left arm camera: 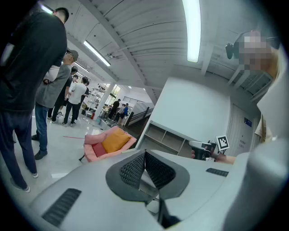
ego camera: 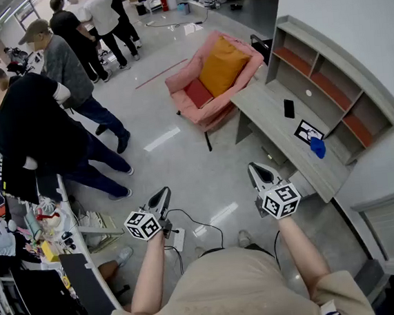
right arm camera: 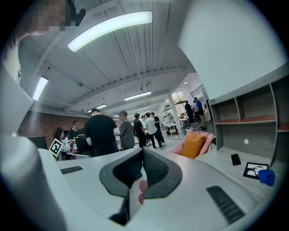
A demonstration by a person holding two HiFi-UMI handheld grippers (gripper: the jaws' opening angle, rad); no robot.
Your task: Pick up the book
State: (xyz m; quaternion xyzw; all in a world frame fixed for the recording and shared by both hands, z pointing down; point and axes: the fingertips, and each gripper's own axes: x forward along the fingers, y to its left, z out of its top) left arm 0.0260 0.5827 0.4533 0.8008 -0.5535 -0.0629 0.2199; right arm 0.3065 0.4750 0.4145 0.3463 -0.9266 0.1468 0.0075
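A flat book [ego camera: 308, 131] with a black and white cover lies on the grey desk [ego camera: 270, 122] at the right, beside a blue object [ego camera: 318, 147] and a black phone [ego camera: 289, 108]. The right gripper view shows the book [right arm camera: 254, 170] low at the right edge. Both grippers hang in the air over the floor, short of the desk. My left gripper [ego camera: 164, 191] is shut with nothing in it, its pads [left arm camera: 135, 169] meeting at the tip. My right gripper [ego camera: 253, 166] is shut and empty too, pointing roughly level toward the room [right arm camera: 142, 150].
A grey shelf unit [ego camera: 335, 84] stands on the desk against the wall. A pink armchair [ego camera: 213, 75] with an orange cushion sits past the desk's far end. Several people [ego camera: 35, 127] stand at the left beside a cluttered table [ego camera: 76, 234]. A cable and power strip [ego camera: 178, 239] lie on the floor.
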